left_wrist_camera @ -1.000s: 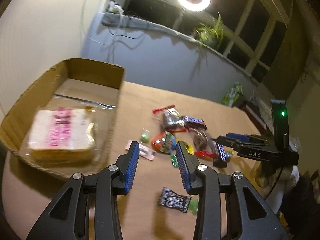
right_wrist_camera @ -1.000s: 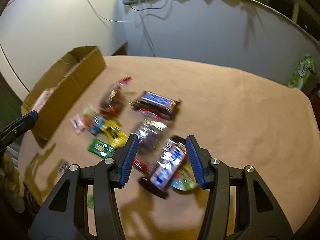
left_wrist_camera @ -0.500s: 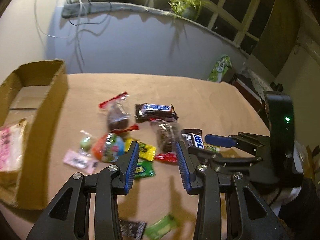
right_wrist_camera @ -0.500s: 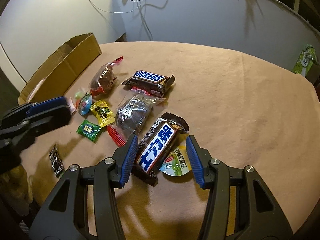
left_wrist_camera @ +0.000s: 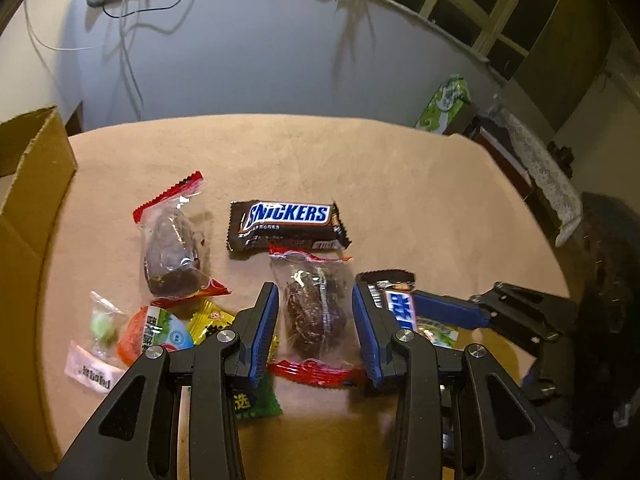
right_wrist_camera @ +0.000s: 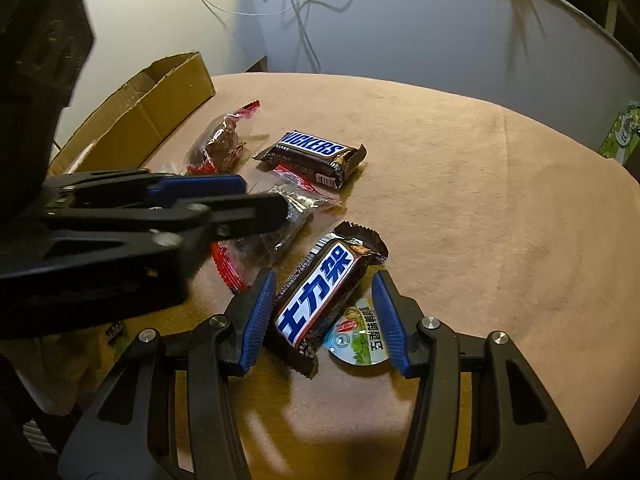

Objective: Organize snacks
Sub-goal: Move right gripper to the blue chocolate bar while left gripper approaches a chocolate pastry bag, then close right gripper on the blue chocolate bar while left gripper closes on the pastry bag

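My left gripper (left_wrist_camera: pixel 314 320) is open, its jaws on either side of a clear packet with a dark cake and red ends (left_wrist_camera: pixel 314 312) lying on the tan table. My right gripper (right_wrist_camera: pixel 324 312) is open around a Snickers bar with Chinese lettering (right_wrist_camera: pixel 320 296), which lies beside a small round jelly cup (right_wrist_camera: pixel 362 342). A second Snickers bar (left_wrist_camera: pixel 286 226) and another dark cake packet (left_wrist_camera: pixel 172 244) lie further back. Small candies (left_wrist_camera: pixel 152 332) lie at the left. The cardboard box (left_wrist_camera: pixel 28 216) stands at the left edge.
The left gripper body (right_wrist_camera: pixel 120 232) fills the left of the right wrist view, close to the right gripper. A green bag (left_wrist_camera: pixel 444 102) stands past the table's far right edge. A grey wall with hanging cables runs behind the table.
The left gripper has swung right, away from the box, and come down over the cake packet. The right gripper has closed in on the Chinese-lettered Snickers bar. Both stay open.
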{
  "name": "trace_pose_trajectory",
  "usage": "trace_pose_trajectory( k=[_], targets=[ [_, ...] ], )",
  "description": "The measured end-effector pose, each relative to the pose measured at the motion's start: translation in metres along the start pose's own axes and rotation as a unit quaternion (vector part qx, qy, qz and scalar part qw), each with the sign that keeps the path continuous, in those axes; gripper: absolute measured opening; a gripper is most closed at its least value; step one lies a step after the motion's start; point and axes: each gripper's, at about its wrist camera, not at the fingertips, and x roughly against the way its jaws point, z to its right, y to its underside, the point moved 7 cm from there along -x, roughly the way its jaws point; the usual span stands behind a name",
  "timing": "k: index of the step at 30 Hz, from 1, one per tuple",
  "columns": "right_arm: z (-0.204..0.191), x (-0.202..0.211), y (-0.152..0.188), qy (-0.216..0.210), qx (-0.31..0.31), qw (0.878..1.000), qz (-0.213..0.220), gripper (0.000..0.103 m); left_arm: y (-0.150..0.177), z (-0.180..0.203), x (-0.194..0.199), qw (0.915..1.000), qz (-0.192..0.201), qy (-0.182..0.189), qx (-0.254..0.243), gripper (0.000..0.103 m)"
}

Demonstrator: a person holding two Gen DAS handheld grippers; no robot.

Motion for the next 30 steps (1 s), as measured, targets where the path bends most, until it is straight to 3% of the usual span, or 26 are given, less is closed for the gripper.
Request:
trace_pose_trajectory(
  k=[5,14,30],
  targets=[
    [0.004,0.001,0.0,-0.021,-0.006,1.0,-0.004,0.041,0.003,0.002,0.0,1.0,-0.004,0.005,-0.004,0.037],
    [0.014,0.005,0.002,-0.038,-0.024,0.999,-0.006,0.037,0.005,0.013,-0.004,0.9997,-0.005,-0.001,-0.023,0.034],
    [0.001,0.032,-0.027,-0.039,-0.033,0.998,0.04,0.035,-0.013,-0.021,0.047,0.9972,0.073,-0.015,0.001,0.033]
  ],
)
